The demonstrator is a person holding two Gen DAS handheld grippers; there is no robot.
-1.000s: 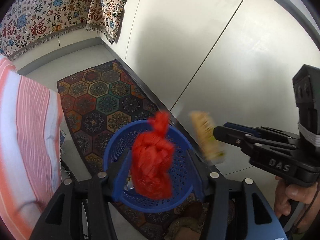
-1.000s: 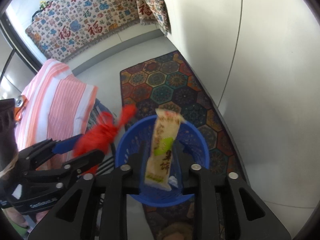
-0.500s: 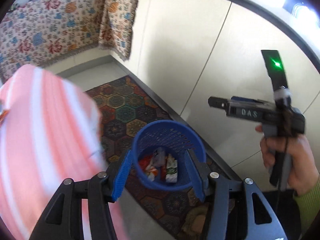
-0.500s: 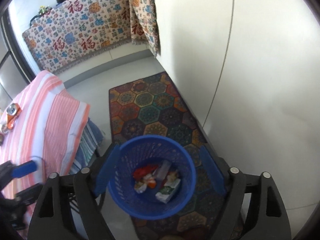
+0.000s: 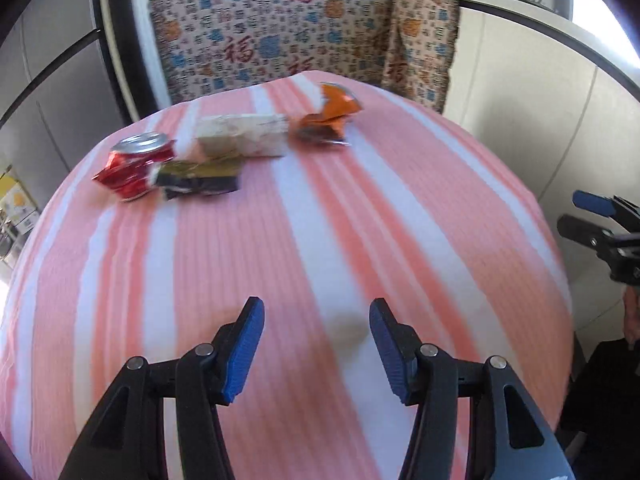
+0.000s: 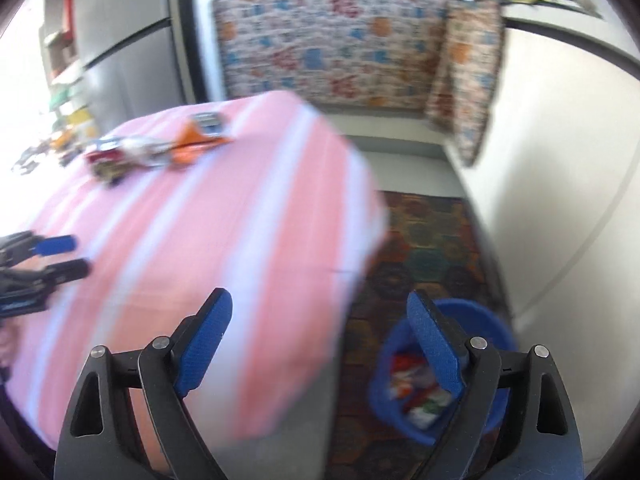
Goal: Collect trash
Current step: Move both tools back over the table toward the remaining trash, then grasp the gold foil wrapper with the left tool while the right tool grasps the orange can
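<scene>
the pink-and-white striped tablecloth point(image 5: 320, 240) covers a table that fills most of the left wrist view, and its near half is bare cloth. its right edge falls away toward the pale wall, and in the right wrist view the cloth's corner hangs over a strip of grey floor. beyond that strip lies a patterned rug point(image 6: 428, 240) running along the wall. on the rug, close to the wall, stands the blue basket point(image 6: 492, 320) with wrappers already in it, well apart from the table's corner.

the remaining trash sits in a cluster near the far edge of the table: a white carton point(image 5: 244, 136) in the middle, a crushed red can point(image 5: 134, 168) at the left end, a dark wrapper point(image 5: 200, 180) just beside the can, and an orange wrapper point(image 5: 330, 114) at the right end.

the left gripper point(image 5: 316, 344) hangs over the bare cloth, jaws parted, nothing between them. the right gripper point(image 6: 320, 344) is over the table's corner, its jaws opening wide and empty.
</scene>
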